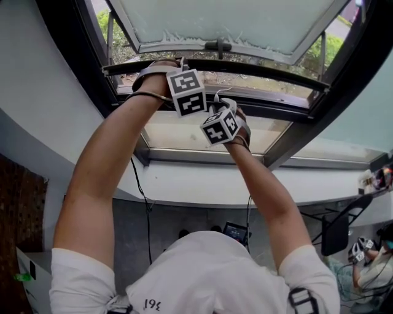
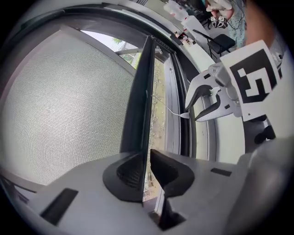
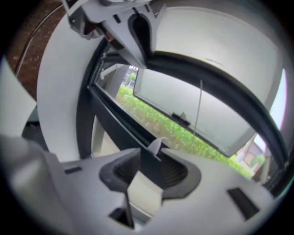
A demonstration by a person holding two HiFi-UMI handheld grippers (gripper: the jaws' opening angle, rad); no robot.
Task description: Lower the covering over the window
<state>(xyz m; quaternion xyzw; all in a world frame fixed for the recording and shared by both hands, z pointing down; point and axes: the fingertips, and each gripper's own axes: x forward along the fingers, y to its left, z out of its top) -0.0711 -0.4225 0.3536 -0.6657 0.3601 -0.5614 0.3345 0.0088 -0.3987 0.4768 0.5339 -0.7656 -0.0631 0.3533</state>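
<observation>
A dark bottom bar of the window's mesh covering runs across the open window. My left gripper is raised to it, and the bar's thin edge runs between its jaws, which are shut on it. Just below and to the right, my right gripper stands open. A small white pull tab on a thin cord lies between its fingertips, untouched by the pads. The left gripper view shows the right gripper beside that tab.
The glass pane with its black handle is tilted outward above. Below are the dark frame, a white sill and a hanging cable. Grass lies outside. A chair and a seated person are at lower right.
</observation>
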